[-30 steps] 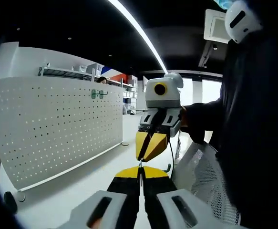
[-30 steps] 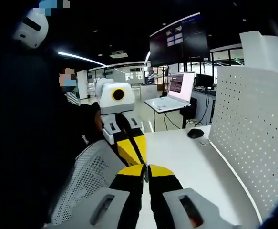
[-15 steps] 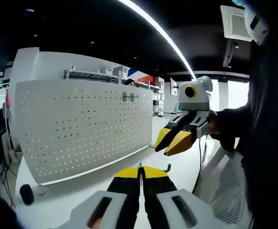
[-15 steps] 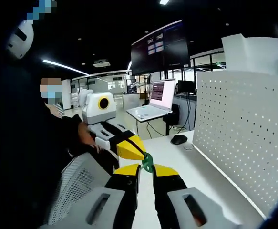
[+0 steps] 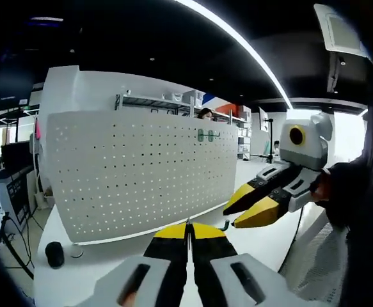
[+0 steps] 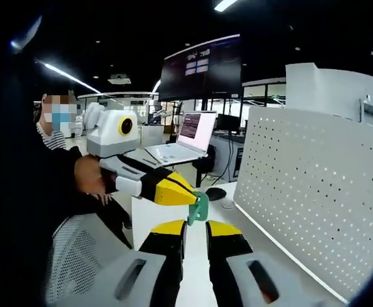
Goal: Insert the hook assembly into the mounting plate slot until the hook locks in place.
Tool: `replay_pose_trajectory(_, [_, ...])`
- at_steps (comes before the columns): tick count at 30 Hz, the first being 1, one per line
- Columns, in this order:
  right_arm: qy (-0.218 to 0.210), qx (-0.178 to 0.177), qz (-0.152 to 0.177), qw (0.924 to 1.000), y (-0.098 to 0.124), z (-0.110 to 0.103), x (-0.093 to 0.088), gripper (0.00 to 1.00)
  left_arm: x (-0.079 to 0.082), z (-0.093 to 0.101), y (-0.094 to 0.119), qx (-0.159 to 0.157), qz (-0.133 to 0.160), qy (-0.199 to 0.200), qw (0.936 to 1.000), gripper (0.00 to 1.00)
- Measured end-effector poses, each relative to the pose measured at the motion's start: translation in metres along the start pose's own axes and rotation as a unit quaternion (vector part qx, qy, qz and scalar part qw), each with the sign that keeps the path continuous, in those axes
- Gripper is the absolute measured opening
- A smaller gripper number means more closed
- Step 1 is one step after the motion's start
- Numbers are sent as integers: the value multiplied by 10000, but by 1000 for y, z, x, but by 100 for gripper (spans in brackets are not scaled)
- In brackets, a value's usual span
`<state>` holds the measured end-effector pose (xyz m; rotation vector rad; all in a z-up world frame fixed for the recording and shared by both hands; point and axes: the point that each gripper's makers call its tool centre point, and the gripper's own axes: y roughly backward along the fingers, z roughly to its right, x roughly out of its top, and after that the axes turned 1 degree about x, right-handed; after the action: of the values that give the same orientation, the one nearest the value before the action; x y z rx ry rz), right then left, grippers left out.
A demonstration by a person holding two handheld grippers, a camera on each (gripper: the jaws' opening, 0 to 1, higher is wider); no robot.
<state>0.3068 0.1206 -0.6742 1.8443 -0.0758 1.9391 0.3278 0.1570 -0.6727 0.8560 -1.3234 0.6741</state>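
A small green hook assembly (image 6: 201, 208) sticks out of the tip of my left gripper (image 6: 191, 197), whose yellow jaws are shut on it. In the left gripper view the same gripper (image 5: 187, 229) rises from the bottom, with the hook's green end (image 5: 225, 224) curling out to the right of the jaws. My right gripper (image 5: 232, 218) reaches in from the right with its jaws slightly apart, close to the hook but not holding it. Its own jaws (image 6: 196, 227) stand open just below the hook. The white perforated mounting plate (image 5: 141, 179) stands upright on the table, also seen as the plate (image 6: 308, 211) on the right.
Two green hooks (image 5: 205, 135) hang near the plate's top edge. A black mouse (image 5: 55, 254) lies on the white table (image 5: 103, 268) by the plate's left end. A laptop (image 6: 180, 137), a big monitor (image 6: 202, 70) and a mesh chair (image 6: 77, 262) sit behind.
My right gripper has opened, let go of the hook and drawn off to the right; the hook stays in my left gripper. Both views have swung toward the perforated plate.
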Motion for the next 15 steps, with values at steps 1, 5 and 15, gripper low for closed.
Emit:
replay_pose_trajectory(1, [26, -66, 33, 10000, 0, 2, 1, 10, 1, 0, 0, 11, 1, 15, 10000, 1])
replay_pose_trajectory(5, [64, -105, 95, 9999, -3, 1, 5, 10, 3, -2, -2, 98, -7, 106, 9999, 1])
replay_pose_trajectory(15, [591, -522, 193, 9967, -12, 8, 15, 10, 17, 3, -9, 81, 85, 269, 9996, 1])
